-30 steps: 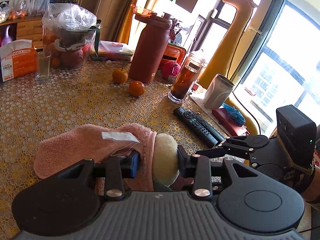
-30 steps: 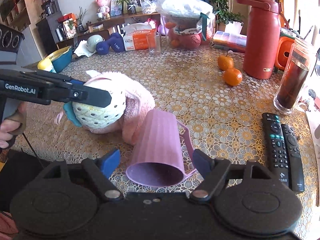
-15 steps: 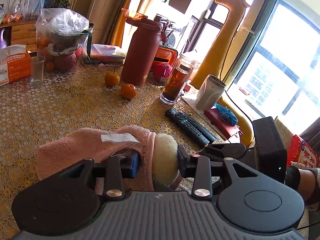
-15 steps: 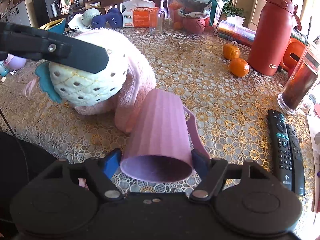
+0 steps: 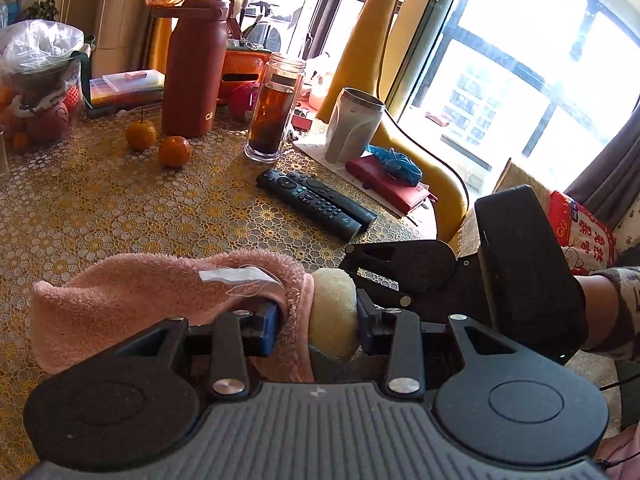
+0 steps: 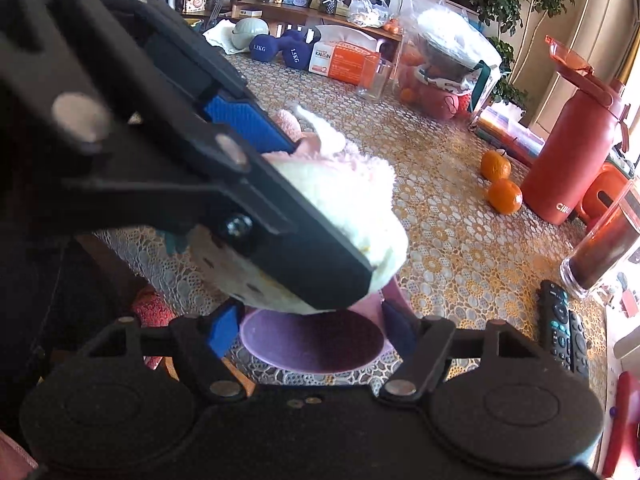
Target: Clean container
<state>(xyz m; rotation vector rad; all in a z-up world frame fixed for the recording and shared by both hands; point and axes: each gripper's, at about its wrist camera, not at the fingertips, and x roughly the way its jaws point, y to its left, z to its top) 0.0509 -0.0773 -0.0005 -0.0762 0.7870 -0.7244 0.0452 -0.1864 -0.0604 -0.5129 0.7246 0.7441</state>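
- Two wrist views cover this moment; the left wrist view comes first.
- Left wrist view: the left gripper (image 5: 316, 320) is clamped on a pink towel (image 5: 132, 296) with a cream plush part (image 5: 332, 312) squeezed between the pads.
- The towel drapes over the left-hand finger and hangs above the patterned tablecloth (image 5: 120, 208).
- The right gripper (image 5: 400, 268) appears as a black body just beyond the plush part, with a sleeve (image 5: 624, 312) behind it at the right edge.
- Farther back on the table stand a red bottle (image 5: 192, 64), a glass of dark liquid (image 5: 276, 116), a grey tumbler (image 5: 354, 124), two oranges (image 5: 175, 151) and two remote controls (image 5: 316, 200).
- Right wrist view: the right gripper (image 6: 308, 328) brackets the open mouth of a pink cup (image 6: 312, 340), which lies on its side on the tablecloth (image 6: 460, 248) with the mouth toward the camera.
- The blue pad (image 6: 224, 328) sits at the left side of the rim and the other fingertip at the right side; the jaws stand wide around the cup, and firm contact cannot be confirmed from this view.
- The left gripper (image 6: 320, 216) crosses the view from the upper left, holding the plush part (image 6: 352, 200) directly over the cup mouth; whether it touches the rim cannot be told.
- The bottle (image 6: 572, 148), oranges (image 6: 504, 196) and remote controls (image 6: 560, 328) lie to the right.
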